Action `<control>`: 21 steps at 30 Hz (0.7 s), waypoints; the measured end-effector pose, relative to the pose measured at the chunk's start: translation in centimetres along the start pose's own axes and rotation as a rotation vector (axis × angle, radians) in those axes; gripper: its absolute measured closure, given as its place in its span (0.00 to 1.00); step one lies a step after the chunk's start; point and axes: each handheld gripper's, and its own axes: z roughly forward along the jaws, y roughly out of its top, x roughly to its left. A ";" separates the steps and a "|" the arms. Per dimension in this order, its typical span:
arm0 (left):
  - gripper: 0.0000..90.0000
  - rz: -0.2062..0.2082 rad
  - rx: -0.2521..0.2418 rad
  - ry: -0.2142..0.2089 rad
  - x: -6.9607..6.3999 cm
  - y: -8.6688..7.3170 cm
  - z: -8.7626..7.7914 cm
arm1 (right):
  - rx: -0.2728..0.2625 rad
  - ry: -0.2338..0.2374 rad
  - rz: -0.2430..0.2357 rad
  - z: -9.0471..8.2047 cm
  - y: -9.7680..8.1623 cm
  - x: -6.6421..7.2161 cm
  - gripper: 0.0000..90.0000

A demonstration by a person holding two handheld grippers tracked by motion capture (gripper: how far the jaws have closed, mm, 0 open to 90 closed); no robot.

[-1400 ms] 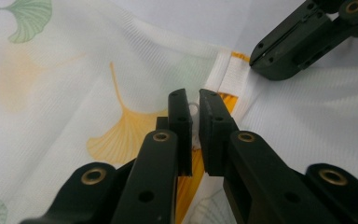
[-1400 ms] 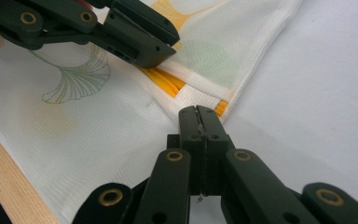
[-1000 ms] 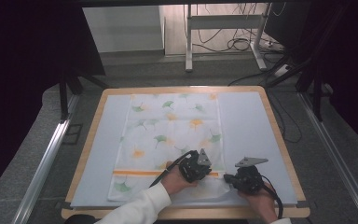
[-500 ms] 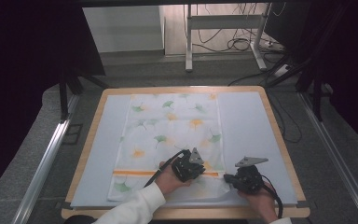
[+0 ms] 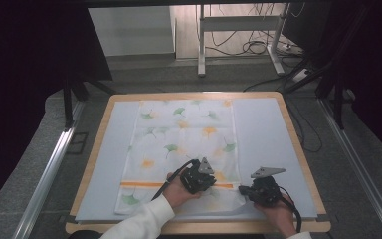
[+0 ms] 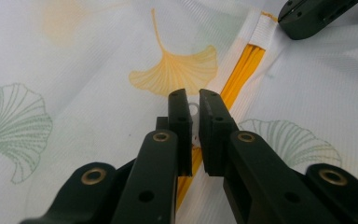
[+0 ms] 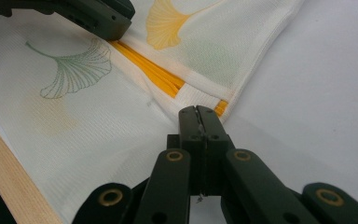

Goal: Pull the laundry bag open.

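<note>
A white mesh bag (image 5: pixel 189 129) printed with green and orange ginkgo leaves lies flat on the mat. Its orange zipper (image 5: pixel 142 184) runs across near the front edge. My left gripper (image 5: pixel 204 180) sits on the zipper line, jaws nearly together on the small white zipper pull (image 6: pixel 194 110). The orange zipper (image 6: pixel 242 70) stretches away beyond the left gripper (image 6: pixel 196 100). My right gripper (image 5: pixel 242 190) rests at the bag's right edge. There the right gripper (image 7: pixel 198 114) is shut on the white fabric at the zipper's end (image 7: pixel 200 100).
A pale blue mat (image 5: pixel 273 139) covers the wooden table (image 5: pixel 194 95), with bare mat on both sides of the bag. The table's wooden front edge (image 7: pixel 14 177) runs close to the bag. Metal rails and cables lie on the floor around.
My left gripper has slid a little to the left along the zipper. The right gripper has stayed where it was.
</note>
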 end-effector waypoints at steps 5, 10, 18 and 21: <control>0.94 -0.006 0.002 0.011 0.2 -0.5 -0.4 | 0.001 0.000 -0.003 0.0 0.0 0.0 0.99; 0.94 -0.008 0.002 0.013 0.2 -0.6 -0.5 | 0.001 0.000 -0.003 0.0 0.0 0.0 0.99; 0.94 -0.032 -0.002 0.022 0.6 -1.4 -1.1 | 0.002 0.000 -0.002 0.0 0.0 0.0 0.99; 0.94 -0.037 -0.001 0.025 0.8 -1.6 -1.3 | 0.006 -0.002 -0.009 0.0 0.0 0.0 0.99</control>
